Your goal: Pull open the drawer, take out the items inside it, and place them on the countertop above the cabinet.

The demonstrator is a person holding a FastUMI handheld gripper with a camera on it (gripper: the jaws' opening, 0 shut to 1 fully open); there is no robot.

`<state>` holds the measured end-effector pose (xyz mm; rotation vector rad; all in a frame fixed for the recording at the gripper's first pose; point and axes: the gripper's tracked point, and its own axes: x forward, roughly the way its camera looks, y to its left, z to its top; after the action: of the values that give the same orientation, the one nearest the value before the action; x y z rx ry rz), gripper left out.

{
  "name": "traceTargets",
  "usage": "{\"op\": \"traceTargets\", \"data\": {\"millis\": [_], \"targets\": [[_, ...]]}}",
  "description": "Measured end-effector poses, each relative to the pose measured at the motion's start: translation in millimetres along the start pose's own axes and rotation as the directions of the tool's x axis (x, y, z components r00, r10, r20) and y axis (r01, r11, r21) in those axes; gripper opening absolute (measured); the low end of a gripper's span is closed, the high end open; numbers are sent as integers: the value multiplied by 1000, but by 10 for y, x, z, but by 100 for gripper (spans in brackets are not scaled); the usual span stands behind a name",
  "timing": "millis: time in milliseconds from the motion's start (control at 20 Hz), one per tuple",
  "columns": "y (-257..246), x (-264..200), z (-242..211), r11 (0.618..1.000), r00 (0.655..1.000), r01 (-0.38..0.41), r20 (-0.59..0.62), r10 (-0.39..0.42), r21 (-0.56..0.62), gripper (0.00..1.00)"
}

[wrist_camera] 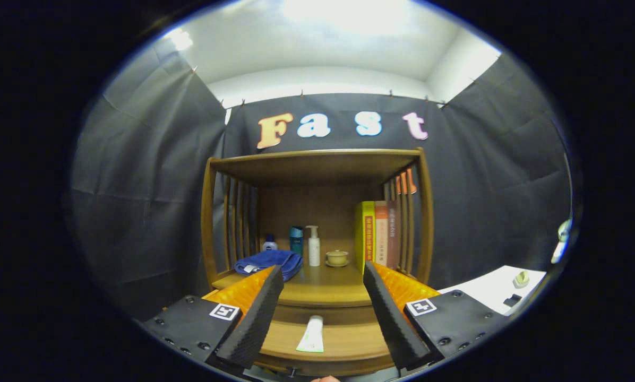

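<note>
While the drawer stands pulled open below the cabinet, a white tube with green print lies flat on its wooden floor, between the two fingers of the tool and just ahead of them, cap end pointing away toward the cabinet. No other item can be made out in the drawer.

Both fingers are spread wide apart, gripping nothing, their black ribbed pads angled inward over the drawer's two sides and clear of the tube. The tool sits level, aimed straight at the cabinet's open front.

Beyond the fingertips runs the table, the wooden countertop above the drawer. On it, past the left finger, rests a folded blue towel; behind the towel stand a small white bottle with a blue cap, a teal bottle and a white pump bottle. A small yellow lidded cup on a saucer sits beyond the gap between the fingers. Past the right finger, upright books lean against the slatted side. Off to the right lies a white surface with small objects too small to identify.
</note>
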<state>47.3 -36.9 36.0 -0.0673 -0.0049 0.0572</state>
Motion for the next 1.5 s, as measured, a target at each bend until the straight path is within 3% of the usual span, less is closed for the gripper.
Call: {"op": "traceTargets", "data": {"millis": [150, 250, 400, 700, 900, 1000, 1200, 1400, 1500], "targets": [[32, 595, -31, 996, 988, -10, -157, -3, -85, 98], [154, 967, -369, 988, 947, -76, -319, 29, -137, 98], [352, 1234, -1227, 990, 814, -122, -577, 59, -71, 98], [299, 1291, -2352, 998, 545, -58, -838, 1, -37, 98], [224, 1315, -2678, 1000, 427, -19, -904, -15, -25, 98], [188, 1380, -2783, 999, 424, -19, -905, -16, -27, 99], [180, 1362, -3044, 999, 342, 5, -939, -37, -38, 98], [274, 1381, -3072, 1000, 331, 25, -944, -4, 4, 94], [304, 1409, -3021, 1000, 328, 21, -945, 3, 11, 82]]}}
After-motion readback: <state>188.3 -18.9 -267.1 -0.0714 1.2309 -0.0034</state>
